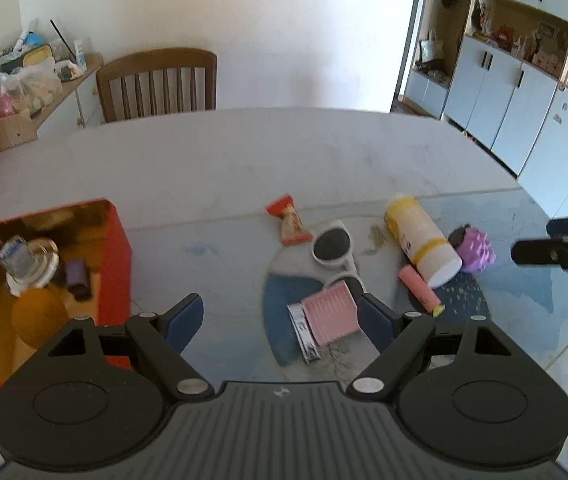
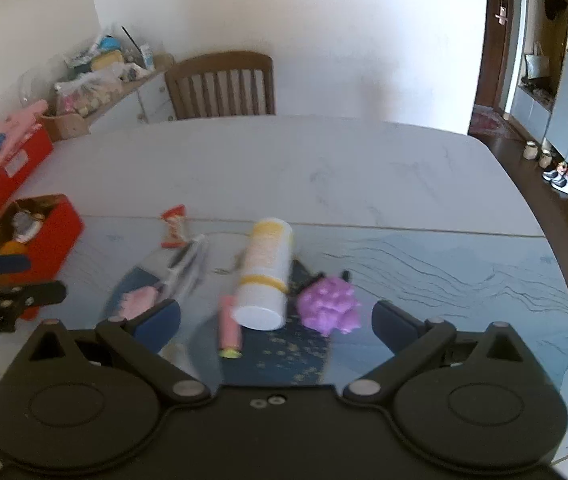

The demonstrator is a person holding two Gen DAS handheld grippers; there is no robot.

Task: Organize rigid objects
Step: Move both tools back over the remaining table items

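Loose items lie on the table. In the left wrist view these are a pink ribbed piece (image 1: 330,312), a silver packet (image 1: 304,332), white sunglasses (image 1: 334,248), a red snack wrapper (image 1: 288,220), a yellow-and-white bottle (image 1: 420,240) on its side, a pink tube (image 1: 420,290) and a purple spiky toy (image 1: 476,248). My left gripper (image 1: 281,318) hangs open above the pink piece, holding nothing. An open red box (image 1: 117,248) at the left holds a jar and small items. My right gripper (image 2: 277,324) is open above the bottle (image 2: 265,276), pink tube (image 2: 229,332) and purple toy (image 2: 330,308).
A wooden chair (image 2: 221,84) stands at the table's far edge. Left of it, a cluttered side shelf (image 2: 103,68) and another red box (image 2: 15,164) under pink cloth. Cabinets (image 1: 516,92) line the right wall. The table edge (image 2: 556,264) curves along the right.
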